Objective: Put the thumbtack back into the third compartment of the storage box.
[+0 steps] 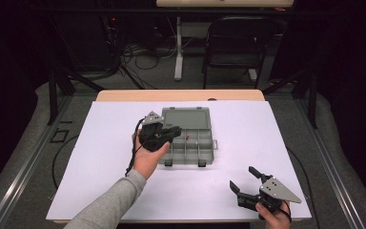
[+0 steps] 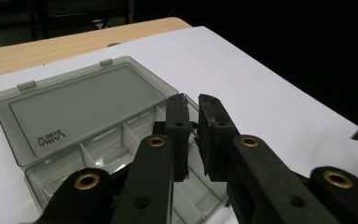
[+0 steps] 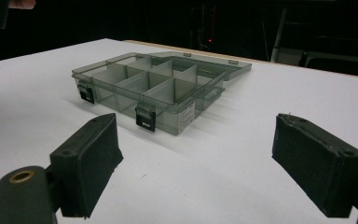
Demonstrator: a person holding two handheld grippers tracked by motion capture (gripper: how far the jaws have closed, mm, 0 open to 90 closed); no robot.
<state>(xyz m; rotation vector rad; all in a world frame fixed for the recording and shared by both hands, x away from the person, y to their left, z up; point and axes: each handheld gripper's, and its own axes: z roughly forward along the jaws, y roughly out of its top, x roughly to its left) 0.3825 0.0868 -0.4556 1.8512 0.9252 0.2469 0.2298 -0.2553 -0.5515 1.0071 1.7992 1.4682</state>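
Your left gripper (image 1: pixel 175 132) hangs over the left compartments of the open, smoke-grey translucent plastic organiser box (image 1: pixel 196 149), which sits at the middle of the white table sheet (image 1: pixel 100 157) with its flat lid (image 1: pixel 187 118) laid back on the far side. In the left gripper view the two black jaws are drawn nearly together, with only a thin slit between the pads (image 2: pixel 177 135), and a speck of green (image 2: pixel 193 125) peeps through just behind them. Whether that speck is pinched in the slit or merely lying in the compartment beyond, you cannot tell from here. A small red piece (image 1: pixel 188 138) rests in a compartment just right of the tips.

The first risk is that, if you are carrying something that small, a slight easing of your squeeze would probably drop it into the wrong cell or onto the sheet, where it could roll. Keep the pressure even until the tips are well inside the walls of the cell you want.

The second risk is the box itself. It looks light and nothing is steadying it, so a jaw catching a thin divider (image 3: pixel 135 79) or the left wall could shove or tip it, and jolt the red piece out of place.

Your right gripper (image 1: pixel 246 179) rests near the near-right corner of the sheet, jaws spread wide and holding nothing, well apart from the box. From there it cannot brace anything, so consider bringing it up to the near wall by the two black latches (image 3: pixel 145 117).
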